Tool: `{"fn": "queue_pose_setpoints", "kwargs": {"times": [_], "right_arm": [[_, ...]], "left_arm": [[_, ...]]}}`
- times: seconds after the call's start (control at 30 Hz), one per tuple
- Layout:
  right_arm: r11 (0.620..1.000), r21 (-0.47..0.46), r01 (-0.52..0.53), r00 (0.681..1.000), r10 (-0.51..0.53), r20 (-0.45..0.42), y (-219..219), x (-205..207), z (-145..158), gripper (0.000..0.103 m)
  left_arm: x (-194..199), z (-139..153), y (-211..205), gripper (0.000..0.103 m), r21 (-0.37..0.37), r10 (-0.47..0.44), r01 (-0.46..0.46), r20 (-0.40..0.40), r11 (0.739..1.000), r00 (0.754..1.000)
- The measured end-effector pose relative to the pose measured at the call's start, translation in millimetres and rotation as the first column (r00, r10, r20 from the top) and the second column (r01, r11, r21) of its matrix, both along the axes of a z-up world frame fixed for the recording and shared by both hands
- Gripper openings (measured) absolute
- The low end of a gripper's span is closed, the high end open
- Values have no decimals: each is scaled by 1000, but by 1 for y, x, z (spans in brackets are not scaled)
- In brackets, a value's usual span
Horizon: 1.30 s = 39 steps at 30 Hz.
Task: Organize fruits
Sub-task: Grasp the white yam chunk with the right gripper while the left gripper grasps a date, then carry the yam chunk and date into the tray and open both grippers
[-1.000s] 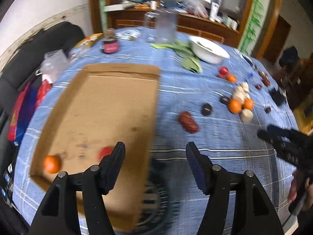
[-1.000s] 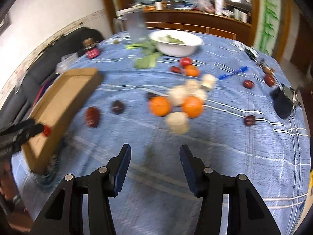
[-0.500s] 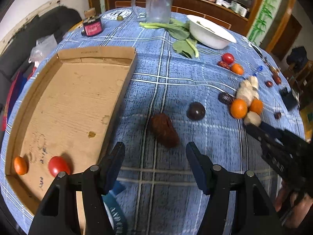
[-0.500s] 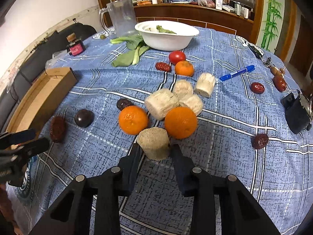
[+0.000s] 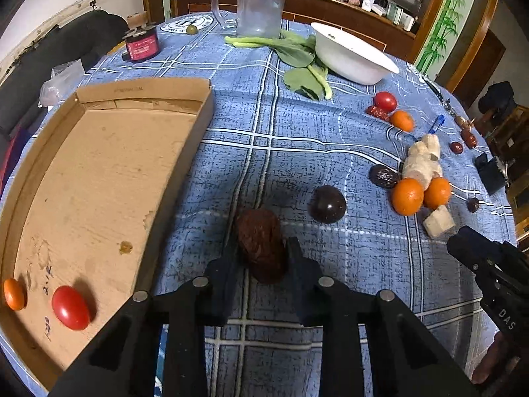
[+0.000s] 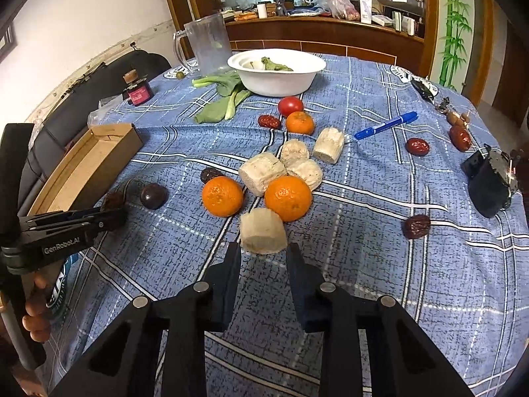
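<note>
Two hand-held claws work a fruit-strewn desk (image 6: 380, 264) covered in a blue plaid cloth. The left claw (image 5: 261, 254) has just been closing and now clenches a wrinkled brown dried fruit (image 5: 259, 243) between its black fingers (image 5: 224, 266), the fruit resting on the cloth just right of the shallow cardboard tray (image 5: 201, 122). Inside the tray, at its near left corner, lie a red cherry tomato (image 5: 70, 307) and a small orange fruit (image 5: 14, 293), close together but apart. The right claw (image 6: 263, 251) has drawn its jaws in around the near end of a pale, fibrous cut chunk (image 6: 263, 230); the fingertips sit at its lower edge, and the view does not settle whether the pads press on it. That chunk touches one of two oranges (image 6: 288, 198), with the other orange (image 6: 222, 196) just to its left and more pale chunks (image 6: 263, 172) heaped behind. A dark round fruit (image 5: 328, 204) sits between the brown fruit and the orange cluster. Farther back stand a white bowl (image 6: 277, 79), leafy greens (image 6: 224, 99), a clear pitcher (image 6: 208, 44) and a red tomato (image 6: 290, 106). A blue marker (image 6: 385, 125) and scattered red dates (image 6: 417, 146) lie to the right.
</note>
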State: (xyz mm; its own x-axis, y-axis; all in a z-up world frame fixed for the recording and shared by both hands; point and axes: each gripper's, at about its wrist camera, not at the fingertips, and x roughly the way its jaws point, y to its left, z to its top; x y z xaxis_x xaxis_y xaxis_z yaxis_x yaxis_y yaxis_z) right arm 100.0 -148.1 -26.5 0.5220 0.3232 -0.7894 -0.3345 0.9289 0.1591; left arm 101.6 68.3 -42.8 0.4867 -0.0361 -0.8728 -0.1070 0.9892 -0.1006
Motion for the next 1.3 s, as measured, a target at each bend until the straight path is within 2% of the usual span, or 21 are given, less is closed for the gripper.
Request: {"fn": "queue_pose_setpoints", "kwargs": {"times": [0.17, 0.33, 0.4, 0.47, 0.63, 0.7, 0.83, 1.03, 1.2, 1.3], "right_arm": [[1000, -5, 8, 1000, -9, -27, 0, 1, -4, 30], [999, -30, 23, 999, -24, -30, 9, 14, -9, 31], [998, -62, 14, 1000, -15, -17, 17, 18, -10, 47], [995, -100, 11, 1000, -11, -6, 23, 22, -12, 49], [997, -83, -4, 999, 0, -44, 25, 32, -19, 49], [997, -72, -10, 999, 8, -31, 26, 31, -18, 30], [995, -95, -8, 1000, 8, -2, 25, 24, -12, 30], [998, -58, 11, 1000, -10, 15, 8, 1, 1, 30], [999, -16, 39, 999, -39, 9, -6, -22, 8, 30], [999, -21, 46, 999, -46, 18, -7, -36, 11, 30]], "left_arm": [[-8, 3, -6, 27, 4, -50, 50, 2, 999, 999], [-5, -2, -7, 27, 2, -58, 58, -21, 998, 998], [-3, -4, -7, 27, 5, -57, 57, -20, 998, 998], [-2, -4, -8, 27, 11, -62, 63, -22, 998, 998], [3, -4, -8, 27, 8, -69, 69, -21, 998, 997], [5, -5, -6, 27, -5, -70, 70, -13, 998, 997], [3, -3, -1, 27, -76, -93, 92, 0, 993, 996], [-17, 6, 1, 27, -150, -152, 156, 38, 976, 988], [-35, 15, -6, 27, -147, -185, 190, 45, 971, 982], [-47, 22, -10, 27, -135, -209, 215, 63, 967, 976]]}}
